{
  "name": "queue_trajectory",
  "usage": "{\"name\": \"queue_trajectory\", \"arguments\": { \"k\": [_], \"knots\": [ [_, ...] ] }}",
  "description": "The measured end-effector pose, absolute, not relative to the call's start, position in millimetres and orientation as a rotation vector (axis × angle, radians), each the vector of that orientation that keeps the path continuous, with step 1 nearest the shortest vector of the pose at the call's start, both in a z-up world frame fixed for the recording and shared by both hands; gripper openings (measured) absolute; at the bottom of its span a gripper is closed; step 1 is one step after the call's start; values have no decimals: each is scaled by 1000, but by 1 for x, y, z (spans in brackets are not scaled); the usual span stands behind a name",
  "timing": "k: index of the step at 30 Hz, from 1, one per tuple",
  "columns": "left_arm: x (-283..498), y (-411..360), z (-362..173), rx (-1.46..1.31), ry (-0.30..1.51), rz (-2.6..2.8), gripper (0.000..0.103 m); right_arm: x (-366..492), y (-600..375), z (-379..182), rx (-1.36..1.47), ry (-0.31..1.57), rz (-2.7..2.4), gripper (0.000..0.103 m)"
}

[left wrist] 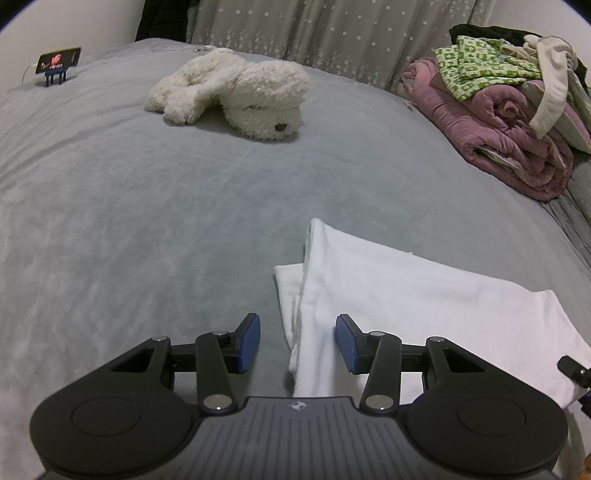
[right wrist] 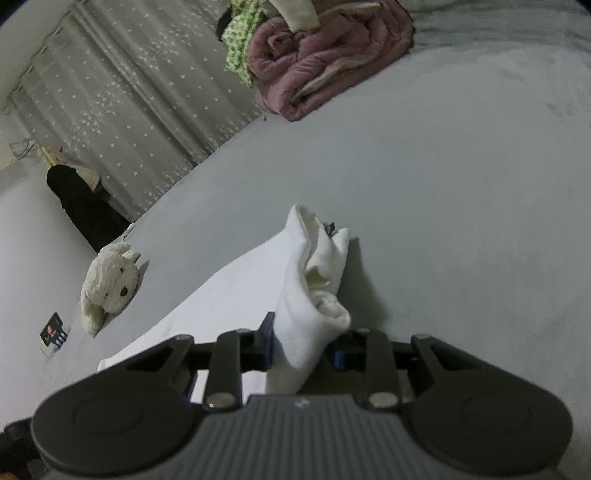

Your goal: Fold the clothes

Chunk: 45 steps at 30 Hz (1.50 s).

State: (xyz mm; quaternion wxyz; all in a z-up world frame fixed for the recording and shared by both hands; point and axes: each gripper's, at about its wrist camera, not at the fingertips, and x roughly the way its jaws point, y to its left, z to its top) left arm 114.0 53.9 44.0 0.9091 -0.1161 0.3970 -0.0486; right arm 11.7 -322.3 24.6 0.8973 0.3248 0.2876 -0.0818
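Note:
A white garment point(left wrist: 406, 295) lies partly folded on the grey bed point(left wrist: 147, 221). My left gripper point(left wrist: 297, 341) is open, its blue pads straddling the garment's left folded edge near the camera. In the right wrist view the same garment point(right wrist: 236, 295) stretches to the left, and a bunched white fold point(right wrist: 314, 295) rises between the jaws of my right gripper point(right wrist: 303, 343). The jaws sit fairly wide apart with the cloth between them; the right pad is partly hidden by the cloth, so the grip is unclear.
A white plush dog point(left wrist: 236, 92) lies at the far middle of the bed. A pile with a pink quilt point(left wrist: 509, 122) and green-patterned cloth point(left wrist: 476, 62) sits at the far right. A phone on a stand point(left wrist: 57, 64) is far left. Star-patterned curtains point(left wrist: 332, 29) hang behind.

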Motion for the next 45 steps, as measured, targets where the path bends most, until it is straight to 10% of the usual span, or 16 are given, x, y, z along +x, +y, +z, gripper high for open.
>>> {"name": "queue_trajectory", "arguments": {
  "k": [28, 45],
  "knots": [
    [76, -125, 32, 314, 593, -231, 43, 11, -330, 26, 716, 612, -167, 25],
    [199, -135, 38, 113, 868, -211, 45, 11, -332, 21, 727, 632, -169, 25]
  ]
}}
